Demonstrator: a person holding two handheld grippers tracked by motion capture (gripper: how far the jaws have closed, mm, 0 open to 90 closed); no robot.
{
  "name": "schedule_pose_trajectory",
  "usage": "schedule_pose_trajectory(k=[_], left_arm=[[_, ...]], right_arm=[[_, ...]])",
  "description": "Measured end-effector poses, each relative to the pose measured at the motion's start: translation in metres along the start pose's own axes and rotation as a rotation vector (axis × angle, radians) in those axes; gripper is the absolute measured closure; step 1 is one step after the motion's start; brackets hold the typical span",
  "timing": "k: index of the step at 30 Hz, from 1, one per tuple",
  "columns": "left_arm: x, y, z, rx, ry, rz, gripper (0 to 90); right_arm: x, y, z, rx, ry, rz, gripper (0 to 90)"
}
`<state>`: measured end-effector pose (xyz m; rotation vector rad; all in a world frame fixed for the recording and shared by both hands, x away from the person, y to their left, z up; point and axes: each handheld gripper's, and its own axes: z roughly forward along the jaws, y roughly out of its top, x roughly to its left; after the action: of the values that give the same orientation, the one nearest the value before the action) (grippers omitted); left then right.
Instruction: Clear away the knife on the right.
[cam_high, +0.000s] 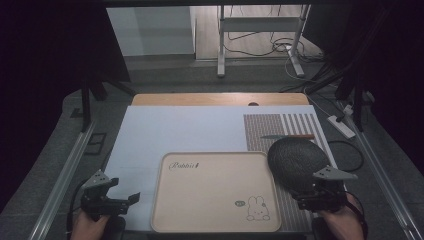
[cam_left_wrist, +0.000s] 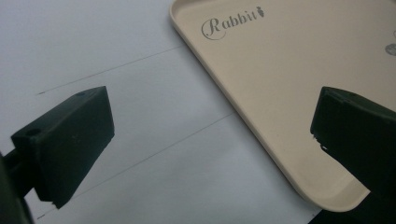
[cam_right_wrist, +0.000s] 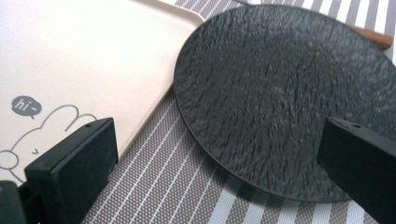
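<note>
Right gripper view gives me the black plate (cam_right_wrist: 285, 93): round, flat, with a rough, pebbled matte face, lying on the striped woven placemat (cam_right_wrist: 187, 186) just beside the smooth cream tray (cam_right_wrist: 93, 51). My right gripper (cam_right_wrist: 215, 163) has its jaws spread wide, the plate's near rim between them, untouched. My left gripper (cam_left_wrist: 210, 149) also gapes, over white table (cam_left_wrist: 93, 46) and the tray's corner.

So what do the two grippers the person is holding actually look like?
Both are matte black two-jaw tools. The left gripper and the right gripper each carry a grey three-cornered plate on top. Up close, the jaws are thick, blocky black pads with flat faces and a small hole near the tip. A dark cable trails from the left one. No sleeves are visible on the hands.
</note>
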<state>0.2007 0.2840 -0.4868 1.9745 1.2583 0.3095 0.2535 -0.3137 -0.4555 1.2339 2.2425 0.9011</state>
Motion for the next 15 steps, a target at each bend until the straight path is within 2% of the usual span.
schedule_pose_trajectory(k=[3,9,10,11,15], left_arm=[[-0.0002,0.0000,0.0001,0.001,0.002,0.000,0.0],[0.0007,-0.0006,-0.0005,-0.008,-0.003,-0.006,0.0],[0.0008,-0.0006,-0.0006,-0.008,-0.004,-0.006,0.0],[0.0008,-0.0006,-0.0006,-0.007,-0.004,-0.006,0.0],[-0.0002,-0.0004,-0.0003,-0.003,0.000,0.001,0.0]], right_arm=[[-0.0011,0.0022,0.0016,-0.002,0.020,0.007,0.0],[-0.0013,0.0040,0.0068,0.032,0.037,-0.016,0.0],[-0.0013,0.0045,0.0074,0.028,0.039,-0.010,0.0],[-0.0021,0.0060,0.0084,0.011,0.063,0.004,0.0],[-0.0040,0.0088,0.0097,0.008,0.079,0.000,0.0]])
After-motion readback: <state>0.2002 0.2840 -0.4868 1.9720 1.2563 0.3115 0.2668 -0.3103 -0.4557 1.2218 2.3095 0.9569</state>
